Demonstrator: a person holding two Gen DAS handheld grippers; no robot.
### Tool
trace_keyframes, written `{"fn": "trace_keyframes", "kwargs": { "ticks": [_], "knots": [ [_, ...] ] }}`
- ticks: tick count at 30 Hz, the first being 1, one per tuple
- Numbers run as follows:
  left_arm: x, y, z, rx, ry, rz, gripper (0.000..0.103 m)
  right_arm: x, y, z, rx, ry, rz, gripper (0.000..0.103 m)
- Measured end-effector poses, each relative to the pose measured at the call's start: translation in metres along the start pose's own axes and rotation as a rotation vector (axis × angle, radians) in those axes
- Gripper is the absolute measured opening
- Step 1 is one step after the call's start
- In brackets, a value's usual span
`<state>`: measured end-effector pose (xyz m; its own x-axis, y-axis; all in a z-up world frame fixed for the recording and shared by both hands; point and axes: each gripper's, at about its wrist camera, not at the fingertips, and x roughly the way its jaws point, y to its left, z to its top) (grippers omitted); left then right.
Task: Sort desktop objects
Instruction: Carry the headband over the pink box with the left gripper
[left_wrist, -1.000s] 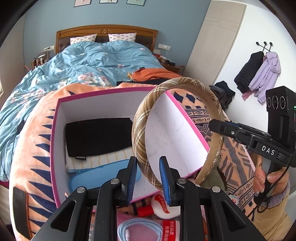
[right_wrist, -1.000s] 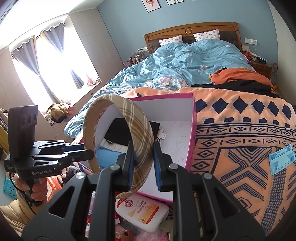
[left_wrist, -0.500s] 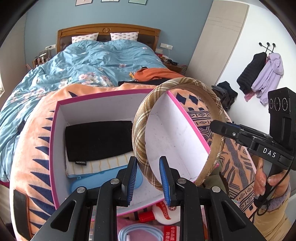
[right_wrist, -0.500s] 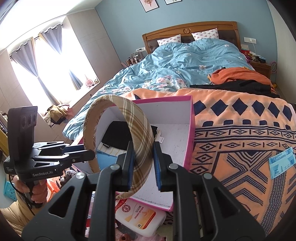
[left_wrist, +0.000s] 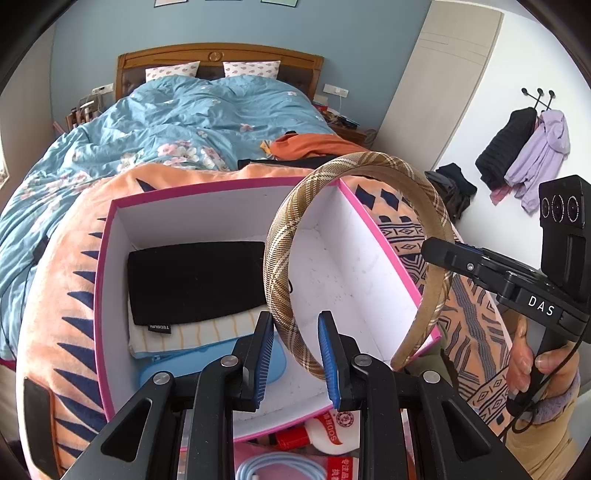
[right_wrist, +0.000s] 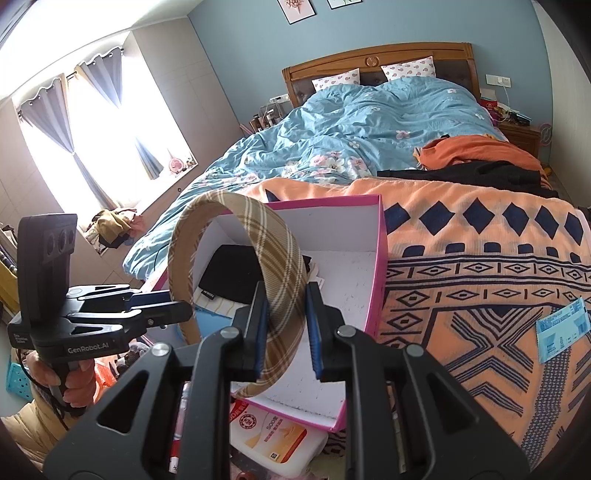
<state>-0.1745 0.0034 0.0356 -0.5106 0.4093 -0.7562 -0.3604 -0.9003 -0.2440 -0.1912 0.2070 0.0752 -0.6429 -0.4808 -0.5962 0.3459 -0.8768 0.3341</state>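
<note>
A tan plaid headband stands arched upright over a pink-rimmed white box on the orange patterned blanket. My left gripper is shut on one end of the band, low in the left wrist view. My right gripper is shut on the other end of the headband. Each gripper shows in the other's view: the right gripper at the band's right side, the left gripper at its left. The box holds a black pouch, a striped cloth and a light blue item.
A white bottle with a red label and a coiled blue cable lie just in front of the box. A blue paper slip rests on the blanket at the right. Behind are the blue duvet and orange clothing.
Both grippers, still holding the headband, have crept slightly forward over the box; the box front edge sits lower in both views. Both grips are unchanged.
</note>
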Motion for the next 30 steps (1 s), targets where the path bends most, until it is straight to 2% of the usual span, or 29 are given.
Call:
{"fn": "trace_keyframes", "kwargs": {
  "ticks": [30],
  "knots": [
    [0.020,0.009,0.008,-0.043,0.030,0.013,0.024,0.020,-0.003,0.009,-0.013,0.030,-0.020,0.021]
  ]
}}
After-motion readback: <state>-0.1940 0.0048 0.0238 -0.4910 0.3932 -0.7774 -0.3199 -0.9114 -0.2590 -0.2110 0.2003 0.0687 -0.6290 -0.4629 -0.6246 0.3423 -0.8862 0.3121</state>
